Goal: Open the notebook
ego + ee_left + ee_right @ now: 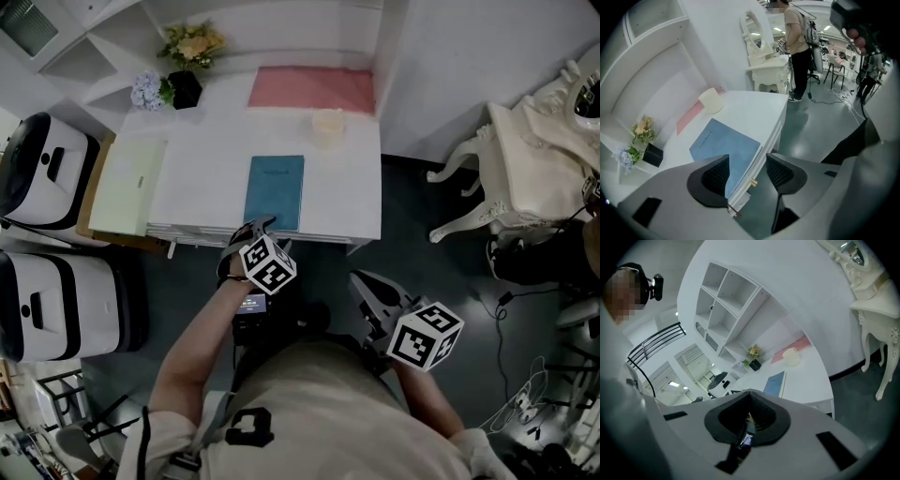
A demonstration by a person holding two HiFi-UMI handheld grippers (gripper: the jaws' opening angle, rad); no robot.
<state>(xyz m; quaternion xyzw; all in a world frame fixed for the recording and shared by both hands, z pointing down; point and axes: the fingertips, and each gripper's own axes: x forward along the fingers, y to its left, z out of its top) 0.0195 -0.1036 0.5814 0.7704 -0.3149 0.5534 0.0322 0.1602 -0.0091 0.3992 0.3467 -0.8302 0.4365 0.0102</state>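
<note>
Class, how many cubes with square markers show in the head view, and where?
2. One cube sits on the left gripper, by the blue notebook at the desk edge; the other on the right gripper, over the floor.

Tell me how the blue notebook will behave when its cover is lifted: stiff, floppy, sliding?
The blue notebook looks thin, so probably light. Its straight, flat edges suggest a fairly stiff cover. On the smooth white desk it may slide when pushed.

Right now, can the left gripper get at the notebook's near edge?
Probably yes. The left gripper hangs just off the front of the desk, jaws apart and empty, aimed at the notebook, whose near edge lies along that front. Nothing stands between them.
</note>
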